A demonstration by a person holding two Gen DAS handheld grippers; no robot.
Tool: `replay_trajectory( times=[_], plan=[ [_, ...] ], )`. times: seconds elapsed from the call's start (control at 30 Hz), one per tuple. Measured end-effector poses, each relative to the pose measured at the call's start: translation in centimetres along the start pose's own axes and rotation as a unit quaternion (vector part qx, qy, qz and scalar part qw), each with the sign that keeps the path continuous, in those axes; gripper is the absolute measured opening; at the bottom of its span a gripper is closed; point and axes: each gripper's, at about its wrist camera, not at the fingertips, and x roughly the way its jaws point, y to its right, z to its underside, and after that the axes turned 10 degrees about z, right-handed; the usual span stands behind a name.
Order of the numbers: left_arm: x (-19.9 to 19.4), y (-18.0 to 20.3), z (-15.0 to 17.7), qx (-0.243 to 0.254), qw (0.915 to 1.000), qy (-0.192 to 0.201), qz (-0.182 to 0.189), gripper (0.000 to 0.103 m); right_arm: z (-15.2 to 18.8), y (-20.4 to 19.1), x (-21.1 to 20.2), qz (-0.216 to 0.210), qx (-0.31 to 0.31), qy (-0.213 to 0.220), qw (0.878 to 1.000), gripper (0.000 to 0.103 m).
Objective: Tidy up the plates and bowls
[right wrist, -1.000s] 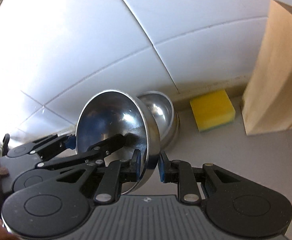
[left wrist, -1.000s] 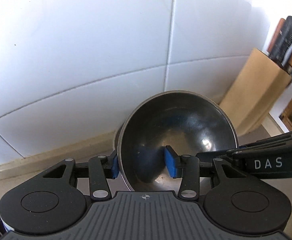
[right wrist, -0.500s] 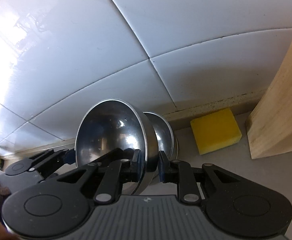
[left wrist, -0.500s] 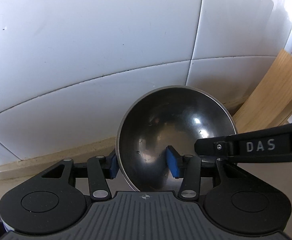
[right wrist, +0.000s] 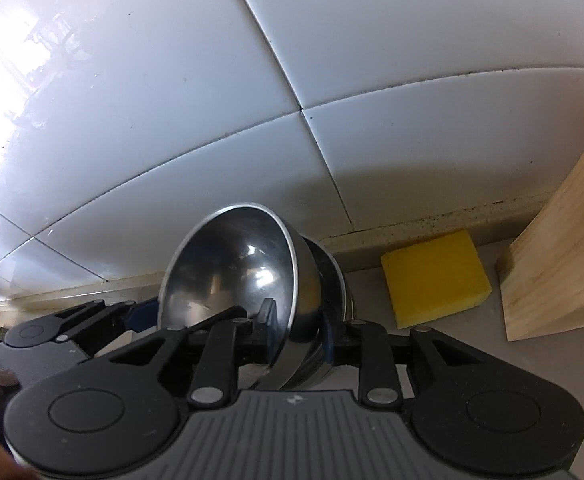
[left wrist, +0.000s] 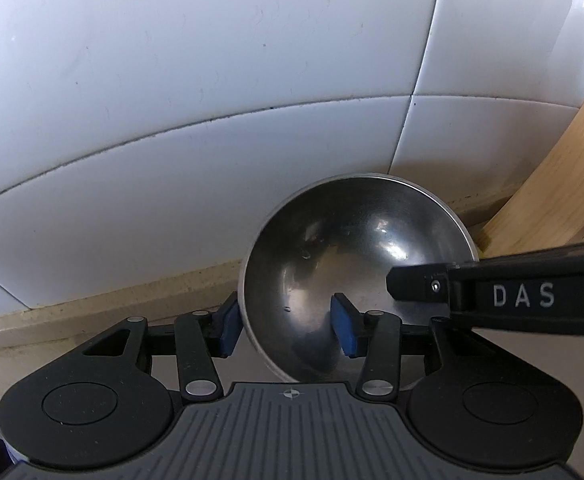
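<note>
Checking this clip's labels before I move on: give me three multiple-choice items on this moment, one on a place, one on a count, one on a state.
1. Where does the yellow sponge lie?
A) inside a bowl
B) on the counter, between the bowls and the wooden block
C) on top of the block

2. How many steel bowls show in the right wrist view?
A) one
B) two
C) four

3. How does the front bowl stand?
A) upside down
B) flat, mouth up
C) tipped on edge, inside showing

Key:
1 B: it lies on the counter, right of the bowls and left of the block.
2 B: a second bowl sits right behind the front one.
3 C: its rim stands steep and its hollow faces sideways.
</note>
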Motion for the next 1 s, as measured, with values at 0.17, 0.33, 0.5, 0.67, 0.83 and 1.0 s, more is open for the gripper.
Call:
replay_trajectory(
  times=[0.17,0.33,0.5,0.67,0.83,1.0],
  plan=[
    [0.1,0.1,-0.1,-0.003,1.0,0.005,-0.006,0.05,-0.3,0.1,-0.2,0.003,0.0,0.008,1.0,0.009],
    [-0.3,0.2,-0.2,-0.004,0.9998,0.014,-0.013,0.062,-0.5,0.1,-0.9,0.02,-0.005,0.022,1.0,0.011],
    [-0.7,0.1,-0.2,-0.005,0.9997,0.018,-0.016,0.065,-0.6,0.5,-2.0,0.021,0.001,0.028,0.999,0.015],
    [-0.5,0.7,0.3,-0.002,0.9997,0.018,-0.018,0.066,-0.5,0.6,-2.5,0.023,0.0,0.031,0.999,0.015],
    [-0.5,1.2,0.6,-0.003,0.9995,0.02,-0.024,0.067,-0.2,0.6,-3.3,0.027,-0.002,0.038,0.999,0.015],
    [-0.9,1.4,1.0,-0.006,0.9992,0.022,-0.033,0.069,0.6,0.0,-4.0,0.036,-0.017,0.043,0.998,0.016]
  ],
)
